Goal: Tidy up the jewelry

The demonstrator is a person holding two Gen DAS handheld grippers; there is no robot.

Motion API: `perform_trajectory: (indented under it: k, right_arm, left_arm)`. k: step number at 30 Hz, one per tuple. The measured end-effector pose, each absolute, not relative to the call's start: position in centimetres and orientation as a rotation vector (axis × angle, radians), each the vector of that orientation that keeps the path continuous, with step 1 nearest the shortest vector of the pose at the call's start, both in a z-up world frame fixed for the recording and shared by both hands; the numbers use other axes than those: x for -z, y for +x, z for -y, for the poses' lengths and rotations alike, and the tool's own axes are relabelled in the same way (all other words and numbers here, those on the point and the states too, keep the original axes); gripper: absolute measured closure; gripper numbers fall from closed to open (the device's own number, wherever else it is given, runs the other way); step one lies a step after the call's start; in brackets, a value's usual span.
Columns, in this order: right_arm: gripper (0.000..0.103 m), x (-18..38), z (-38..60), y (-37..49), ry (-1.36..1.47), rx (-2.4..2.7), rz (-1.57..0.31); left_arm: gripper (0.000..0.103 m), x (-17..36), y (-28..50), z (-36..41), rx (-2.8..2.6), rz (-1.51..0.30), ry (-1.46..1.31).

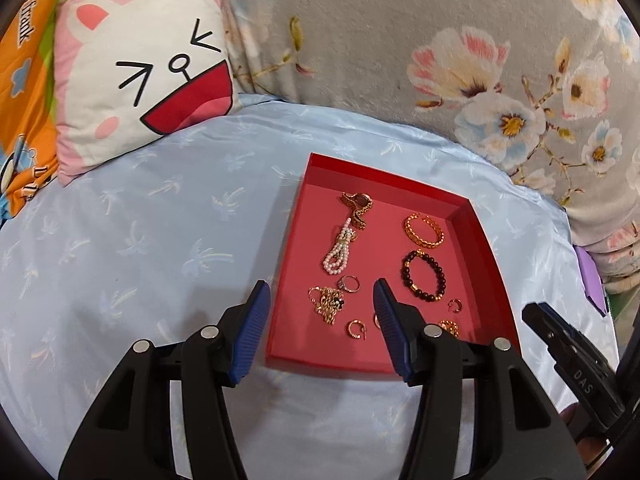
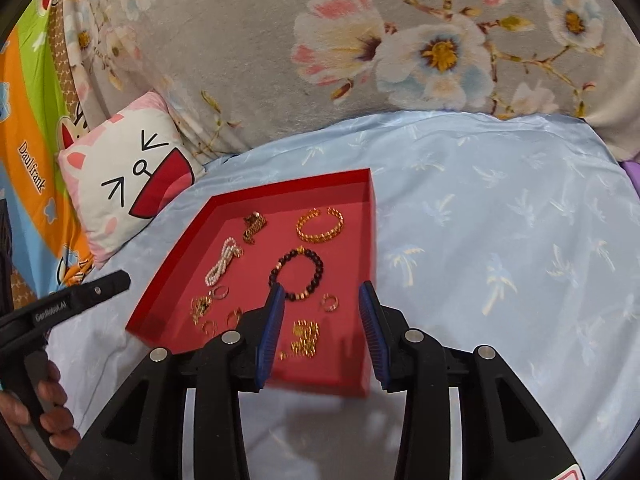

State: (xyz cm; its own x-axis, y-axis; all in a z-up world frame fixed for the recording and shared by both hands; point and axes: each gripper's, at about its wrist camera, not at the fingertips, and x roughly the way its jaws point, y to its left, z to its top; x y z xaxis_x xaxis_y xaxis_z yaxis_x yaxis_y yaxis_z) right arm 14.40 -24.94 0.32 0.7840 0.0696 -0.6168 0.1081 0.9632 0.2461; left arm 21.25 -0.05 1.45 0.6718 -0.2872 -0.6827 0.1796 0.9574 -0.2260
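A cat-face pillow point(image 1: 136, 80) and a floral blanket point(image 1: 400, 40) ring the pale blue bed sheet point(image 1: 140, 240) where the red tray point(image 2: 168, 300) lies with the jewelry: a dark bead bracelet point(image 2: 298, 276), gold bangle point(image 2: 320, 226) and pearl strand point(image 1: 340, 254). Both the left gripper point(image 1: 320, 334) and right gripper point(image 2: 322, 338) hover wide apart, empty. Only the right view shows a gold chain point(image 2: 304, 338) clearly
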Motion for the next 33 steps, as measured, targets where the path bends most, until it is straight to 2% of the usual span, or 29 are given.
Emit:
perform_trajectory:
  k: [12, 22, 27, 30, 33]
  right_arm:
    - [0.060, -1.3, 23.0, 8.3, 0.261, 0.040, -0.700]
    - [0.055, -1.5, 19.9, 6.0, 0.235, 0.075, -0.754]
    - [0.043, -2.8, 19.0, 5.6, 0.219, 0.104, -0.769]
    - [0.039, -3.5, 18.8, 5.8, 0.216, 0.108, -0.775]
    - [0.036, -4.0, 18.5, 6.0, 0.208, 0.114, -0.781]
  left_arm:
    - [0.051, -1.1, 15.8, -0.7, 0.267, -0.827, -0.147]
    - [0.051, -0.7, 12.6, 0.8, 0.217, -0.849, -0.047]
    - [0.051, -1.4, 12.1, 1.3, 0.205, -0.876, -0.019]
    - [0.040, -2.3, 11.9, 1.4, 0.191, -0.881, -0.003]
    - [0.033, -3.0, 11.9, 1.5, 0.179, -0.874, 0.010]
